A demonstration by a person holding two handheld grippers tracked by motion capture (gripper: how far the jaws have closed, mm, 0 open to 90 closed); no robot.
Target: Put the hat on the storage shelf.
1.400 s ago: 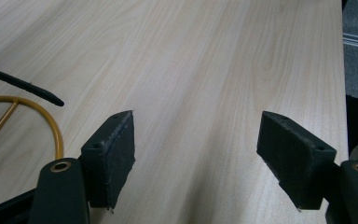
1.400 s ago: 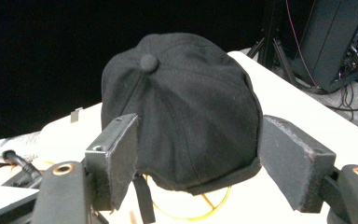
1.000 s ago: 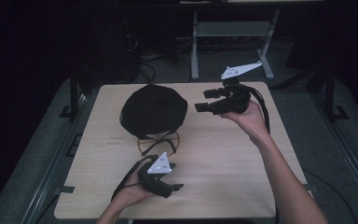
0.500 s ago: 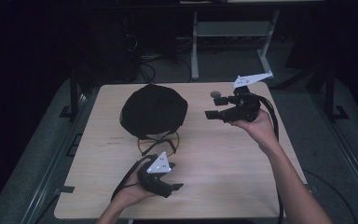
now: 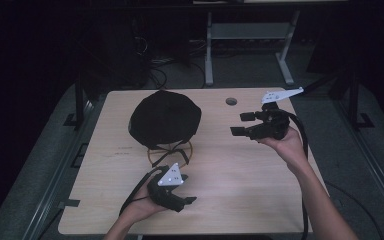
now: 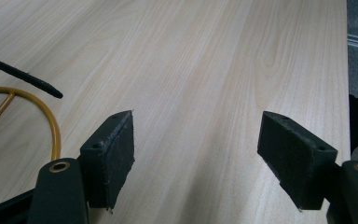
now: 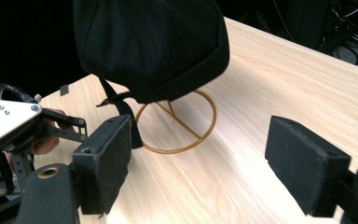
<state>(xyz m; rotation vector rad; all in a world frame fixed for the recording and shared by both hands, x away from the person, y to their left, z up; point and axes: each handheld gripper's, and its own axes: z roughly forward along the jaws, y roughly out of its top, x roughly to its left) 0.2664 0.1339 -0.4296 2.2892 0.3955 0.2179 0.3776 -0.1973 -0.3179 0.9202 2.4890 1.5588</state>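
A black cap (image 5: pixel 165 119) sits on a gold wire stand (image 5: pixel 170 152) at the table's far left centre; its strap hangs down over the ring. My left gripper (image 5: pixel 186 192) rests near the front edge, just in front of the stand, open with nothing between its pads (image 6: pixel 116 154). The stand's ring (image 6: pixel 51 126) and a black strap (image 6: pixel 23 77) lie to the left of that gripper (image 6: pixel 198 135). My right gripper (image 5: pixel 241 124) hovers to the right of the cap, pointing at it. Its jaws have just been opening and hold nothing. The right gripper (image 7: pixel 200 135) faces the cap (image 7: pixel 154 42) and stand (image 7: pixel 177 126).
The wooden table (image 5: pixel 240 170) has a small round hole (image 5: pixel 231 101) near its far edge. A metal frame (image 5: pixel 245 35) and loose cables (image 5: pixel 155 60) stand on the dark floor beyond. Bare wood lies between the two grippers.
My right gripper has moved right and lower, away from the cap, and its jaws stand a little wider. The left gripper and the cap have not moved.
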